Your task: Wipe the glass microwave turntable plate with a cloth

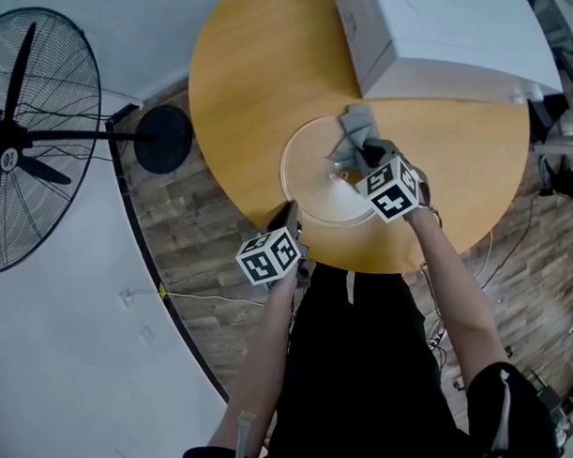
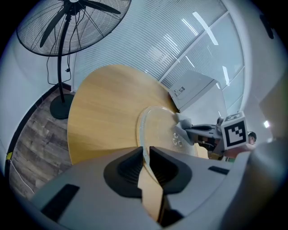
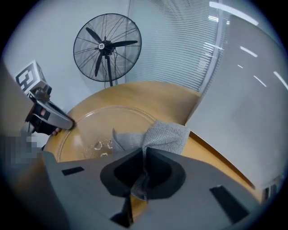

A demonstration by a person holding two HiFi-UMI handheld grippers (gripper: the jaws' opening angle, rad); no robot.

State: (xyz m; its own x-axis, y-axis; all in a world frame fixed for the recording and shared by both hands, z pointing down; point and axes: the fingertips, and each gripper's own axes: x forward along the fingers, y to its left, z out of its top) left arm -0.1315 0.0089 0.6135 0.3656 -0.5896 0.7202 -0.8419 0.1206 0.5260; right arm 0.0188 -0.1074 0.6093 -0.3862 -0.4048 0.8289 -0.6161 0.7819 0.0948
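Observation:
The clear glass turntable plate (image 1: 318, 194) lies flat on the round wooden table (image 1: 244, 90). My left gripper (image 1: 289, 217) is shut on the plate's near rim (image 2: 143, 155), which runs between its jaws. A grey cloth (image 1: 355, 134) rests on the far right part of the plate (image 3: 96, 123), and my right gripper (image 1: 362, 160) is shut on a fold of that cloth (image 3: 164, 137). From the left gripper view the right gripper (image 2: 191, 131) sits over the plate's far side with the cloth bunched under it.
A white microwave (image 1: 434, 41) stands at the table's far right, just behind the cloth. A black standing fan (image 1: 27, 139) is on the floor to the left, its base (image 1: 163, 139) near the table edge. Cables run over the wooden floor.

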